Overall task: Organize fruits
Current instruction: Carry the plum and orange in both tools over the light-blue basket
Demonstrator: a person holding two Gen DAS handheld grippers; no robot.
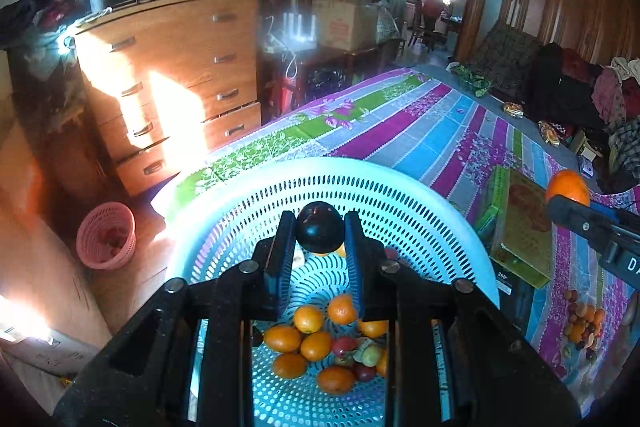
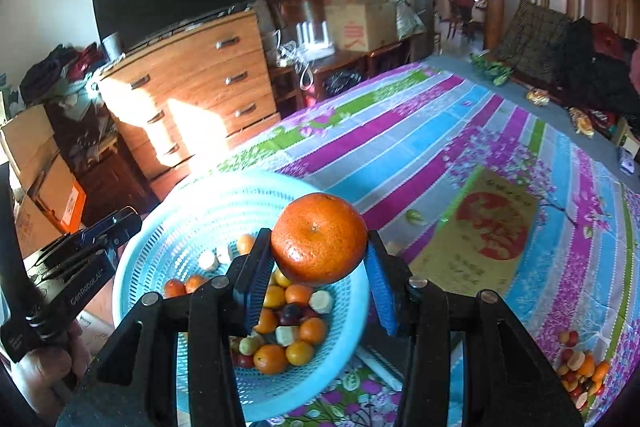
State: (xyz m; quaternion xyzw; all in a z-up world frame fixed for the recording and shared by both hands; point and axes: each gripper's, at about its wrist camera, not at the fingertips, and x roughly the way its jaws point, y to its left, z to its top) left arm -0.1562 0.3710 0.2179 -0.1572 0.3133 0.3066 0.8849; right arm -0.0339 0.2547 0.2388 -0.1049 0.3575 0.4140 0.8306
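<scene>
My left gripper [image 1: 320,233] is shut on a dark plum [image 1: 319,227] and holds it above the light blue perforated basket [image 1: 256,195]. The basket holds several small oranges [image 1: 308,319] and other fruits. My right gripper [image 2: 318,247] is shut on a large orange [image 2: 319,239], held over the basket's [image 2: 160,239] right side. That orange also shows in the left wrist view [image 1: 567,187], off to the right. A small pile of loose fruits [image 2: 580,371] lies on the striped bedsheet at the right, also seen in the left wrist view [image 1: 582,325].
A flat green and gold box [image 1: 524,227] lies on the bed right of the basket. A wooden dresser [image 1: 172,79] stands beyond the bed's left edge, with a pink basket [image 1: 106,235] on the floor. Clothes and bags line the bed's far right.
</scene>
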